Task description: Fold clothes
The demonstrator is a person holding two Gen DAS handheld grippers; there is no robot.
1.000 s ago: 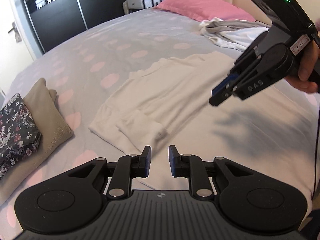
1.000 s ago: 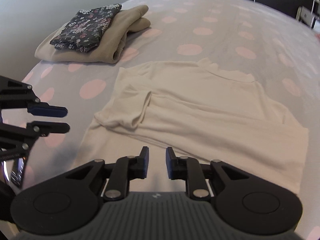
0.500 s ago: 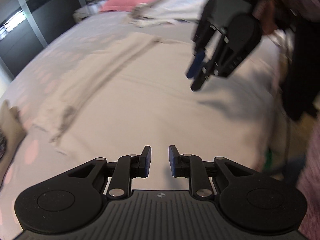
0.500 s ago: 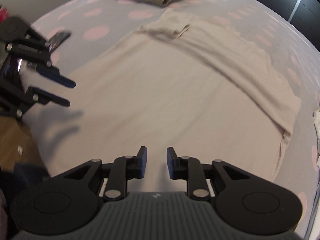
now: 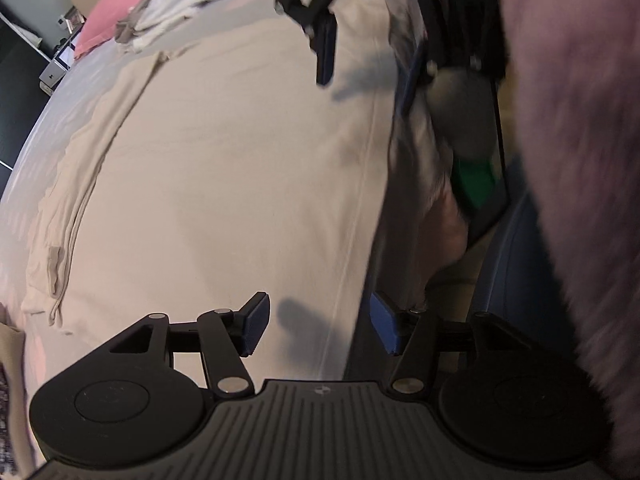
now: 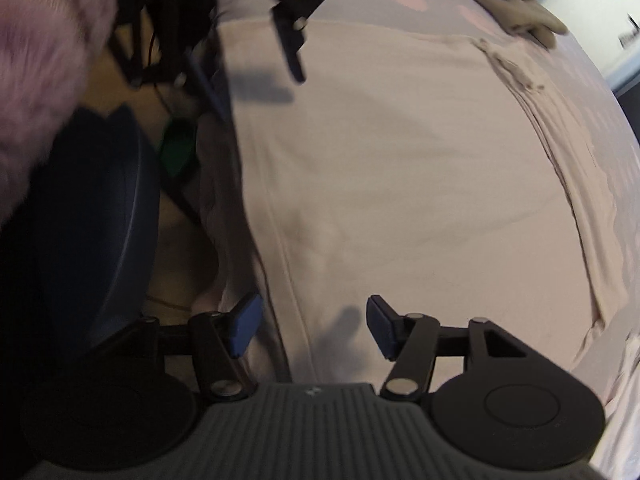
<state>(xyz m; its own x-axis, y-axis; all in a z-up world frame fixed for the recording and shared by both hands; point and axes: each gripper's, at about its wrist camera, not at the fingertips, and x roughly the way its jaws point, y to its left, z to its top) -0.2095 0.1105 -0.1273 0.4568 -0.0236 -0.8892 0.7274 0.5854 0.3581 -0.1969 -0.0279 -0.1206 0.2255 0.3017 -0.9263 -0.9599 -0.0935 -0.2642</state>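
Observation:
A cream long-sleeved top (image 5: 224, 168) lies spread flat on the bed, its bottom hem along the bed's near edge; it also shows in the right wrist view (image 6: 400, 184). My left gripper (image 5: 320, 330) is open wide, its jaws straddling the hem at one end. My right gripper (image 6: 312, 326) is open wide, straddling the hem at the other end. Each gripper shows in the other's view: the right gripper (image 5: 368, 60) and the left gripper (image 6: 256, 76), both open over the hem. Neither holds cloth.
A pink pillow (image 5: 104, 24) and a heap of white and grey clothes (image 5: 168, 12) lie at the bed's head. Folded beige and floral clothes (image 6: 516, 4) lie at the other side. The person's pink fuzzy sleeve (image 5: 568, 160) and the floor beside the bed fill one side.
Both grippers have swung down from above the bed to the top's hem at the bed edge and opened wide from nearly shut.

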